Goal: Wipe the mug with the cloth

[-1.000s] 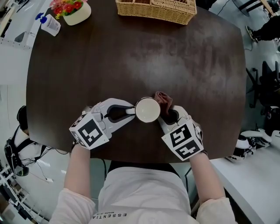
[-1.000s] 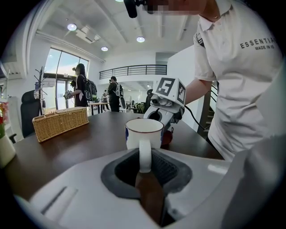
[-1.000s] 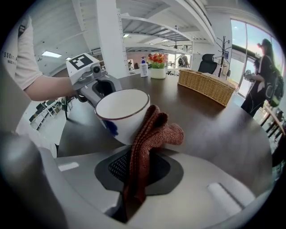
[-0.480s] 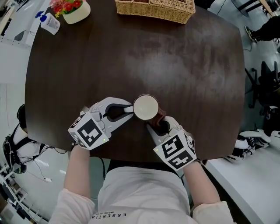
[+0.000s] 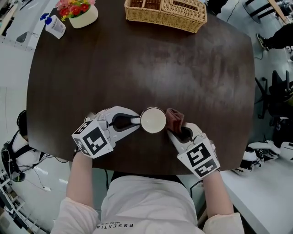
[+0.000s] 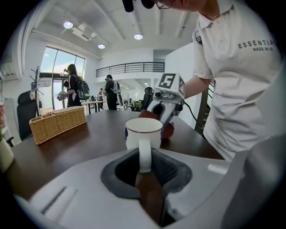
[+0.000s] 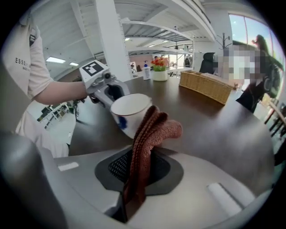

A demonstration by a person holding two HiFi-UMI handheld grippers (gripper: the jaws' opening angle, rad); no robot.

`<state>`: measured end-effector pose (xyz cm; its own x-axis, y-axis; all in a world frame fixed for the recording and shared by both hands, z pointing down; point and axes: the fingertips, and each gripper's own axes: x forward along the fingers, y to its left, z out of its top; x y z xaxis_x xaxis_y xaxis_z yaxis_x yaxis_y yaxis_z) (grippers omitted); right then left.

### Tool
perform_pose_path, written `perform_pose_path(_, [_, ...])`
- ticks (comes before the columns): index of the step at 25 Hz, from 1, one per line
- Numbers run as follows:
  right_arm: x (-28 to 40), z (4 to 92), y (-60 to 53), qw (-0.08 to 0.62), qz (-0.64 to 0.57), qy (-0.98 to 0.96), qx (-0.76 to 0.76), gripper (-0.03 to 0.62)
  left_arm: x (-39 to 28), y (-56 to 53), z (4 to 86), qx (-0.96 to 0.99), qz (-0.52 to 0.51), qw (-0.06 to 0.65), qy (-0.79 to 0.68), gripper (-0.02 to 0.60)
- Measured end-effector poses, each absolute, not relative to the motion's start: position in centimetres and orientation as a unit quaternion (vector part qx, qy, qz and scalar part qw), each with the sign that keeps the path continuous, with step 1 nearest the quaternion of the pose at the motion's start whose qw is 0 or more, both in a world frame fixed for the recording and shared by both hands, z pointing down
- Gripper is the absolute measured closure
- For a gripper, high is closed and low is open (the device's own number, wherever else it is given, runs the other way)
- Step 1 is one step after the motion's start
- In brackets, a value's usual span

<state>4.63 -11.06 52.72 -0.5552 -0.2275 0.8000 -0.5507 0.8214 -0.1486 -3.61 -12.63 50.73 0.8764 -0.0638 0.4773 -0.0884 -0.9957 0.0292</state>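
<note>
A dark brown table (image 5: 183, 68) fills the head view, in a bright open hall with white floor around it. At the table's far left corner stand a flower pot (image 5: 82, 13) and a small bottle (image 5: 55, 26); a wicker basket (image 5: 165, 10) sits on the far edge.

Close to the near edge, about midway along it, my two tools meet. On the left, the left gripper (image 5: 135, 121) has its jaws nearly together, pinching the mug's handle. The mug (image 5: 153, 120) is white with a blue mark on its wall. It stands upright on the table, long axis vertical, mouth facing up, handle pointing left into those jaws. Against its right wall lies the cloth (image 5: 175, 117), a reddish-brown knit, and it looks to be touching. The right gripper (image 5: 176, 129) has its jaws clamped narrow on the cloth's lower part, so a folded bunch stands out ahead of the tips.

I judge the wiping to be under way on the mug's right side. To do it well, I would hold the handle firm so the mug neither turns nor slides toward the near edge. I would press only lightly and sweep the bunched cloth around the wall and up to the rim.
</note>
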Motion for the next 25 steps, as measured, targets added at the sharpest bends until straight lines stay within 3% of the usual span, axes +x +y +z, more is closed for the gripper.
perform_pose_path(4, [7.1, 52.3, -16.0, 0.43, 0.151, -0.858, 0.239, 0.514, -3.4, -12.9, 50.6, 0.968, 0.249, 0.014, 0.014, 0.502])
perform_pose_path(8, [5.2, 51.7, -20.0, 0.426, 0.12, -0.877, 0.187, 0.514, -3.3, -13.4, 50.5, 0.966, 0.25, 0.006, 0.062, 0.502])
perform_pose_path(15, [-0.7, 51.2, -21.3, 0.397, 0.052, -0.916, -0.03, 0.514, -3.6, -14.6, 50.6, 0.955, 0.259, -0.001, 0.143, 0.502])
perform_pose_path(25, [-1.9, 51.8, -19.8, 0.429, -0.048, -0.868, -0.246, 0.517, -3.7, -15.6, 50.9, 0.951, 0.248, 0.017, 0.185, 0.502])
